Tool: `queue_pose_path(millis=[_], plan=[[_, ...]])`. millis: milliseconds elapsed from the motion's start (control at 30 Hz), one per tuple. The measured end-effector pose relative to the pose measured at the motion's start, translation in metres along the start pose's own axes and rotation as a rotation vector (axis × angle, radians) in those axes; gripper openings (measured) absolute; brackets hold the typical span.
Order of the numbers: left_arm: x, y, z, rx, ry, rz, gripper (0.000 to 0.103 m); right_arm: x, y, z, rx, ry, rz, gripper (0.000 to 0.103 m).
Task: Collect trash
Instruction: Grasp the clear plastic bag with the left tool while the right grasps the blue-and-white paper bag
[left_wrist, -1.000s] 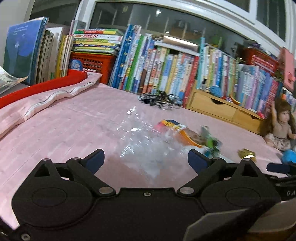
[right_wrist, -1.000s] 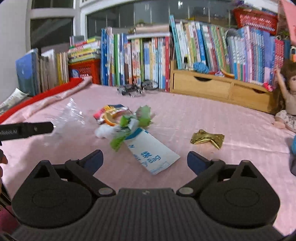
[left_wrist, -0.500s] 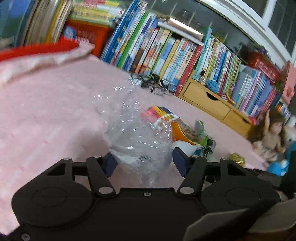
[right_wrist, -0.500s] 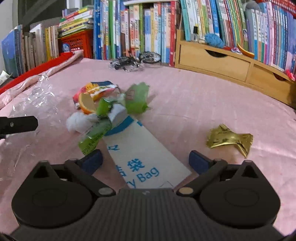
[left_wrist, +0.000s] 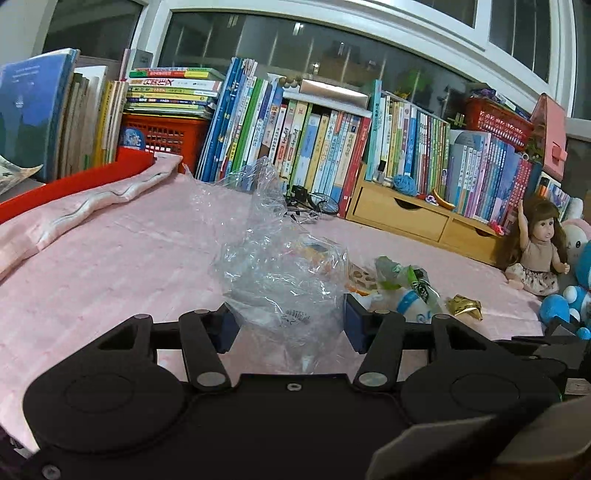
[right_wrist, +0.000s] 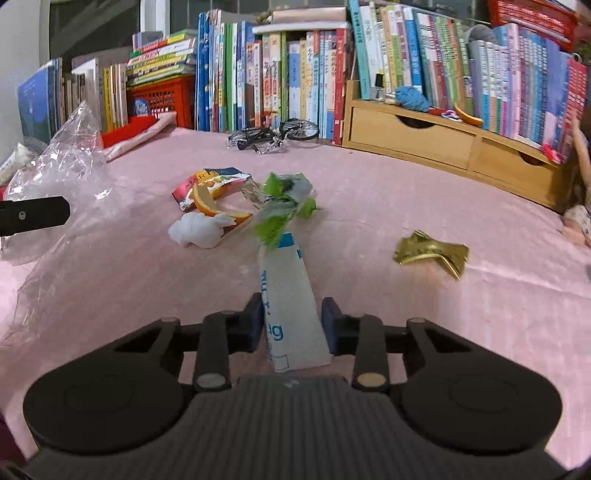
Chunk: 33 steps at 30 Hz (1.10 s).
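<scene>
On the pink cloth (right_wrist: 406, 192), my left gripper (left_wrist: 290, 326) is shut on a crumpled clear plastic bag (left_wrist: 280, 266), which stands up between its blue pads. My right gripper (right_wrist: 293, 326) is shut on a white paper bag with blue print (right_wrist: 288, 291), whose far end carries a green wrapper (right_wrist: 284, 206). Beyond it lie a white tissue wad (right_wrist: 199, 229), an orange snack wrapper (right_wrist: 212, 184) and, to the right, a gold foil wrapper (right_wrist: 428, 251). The clear bag (right_wrist: 62, 166) also shows at the left of the right wrist view.
Rows of books line the back, with a wooden drawer unit (right_wrist: 443, 136) and a red crate (left_wrist: 166, 133). A toy bicycle (right_wrist: 273, 134) stands before the books. A doll (left_wrist: 535, 254) and blue plush toy (left_wrist: 569, 295) sit at the right. Folded pink bedding (left_wrist: 92, 192) lies left.
Both grippers went from wide open to shut. The left one closed on the clear bag and raised it. The right one moved in and closed on the paper bag.
</scene>
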<state>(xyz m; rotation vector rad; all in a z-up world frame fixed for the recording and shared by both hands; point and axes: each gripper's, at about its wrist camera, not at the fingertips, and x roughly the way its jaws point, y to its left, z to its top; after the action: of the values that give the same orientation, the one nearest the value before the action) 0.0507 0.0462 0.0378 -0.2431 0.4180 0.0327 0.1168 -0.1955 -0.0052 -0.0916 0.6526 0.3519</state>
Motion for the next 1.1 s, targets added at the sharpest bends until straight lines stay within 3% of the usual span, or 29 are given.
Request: queue_pose_path(millis=[300, 633, 1100], plan=[[-0.038, -0.003, -0.014, 0.000, 0.007, -0.028, 0.054, -0.037, 0.009, -0.020, 0.024, -0.005, 0.044, 0.035], [-0.086, -0.007, -0.053, 0.023, 0.054, -0.051, 0.054, -0.082, 0.027, -0.051, 0.031, -0.042, 0.085, 0.034], [-0.114, -0.011, -0.069, 0.077, 0.082, -0.053, 0.054, -0.115, 0.035, -0.076, 0.084, -0.054, 0.160, 0.034]])
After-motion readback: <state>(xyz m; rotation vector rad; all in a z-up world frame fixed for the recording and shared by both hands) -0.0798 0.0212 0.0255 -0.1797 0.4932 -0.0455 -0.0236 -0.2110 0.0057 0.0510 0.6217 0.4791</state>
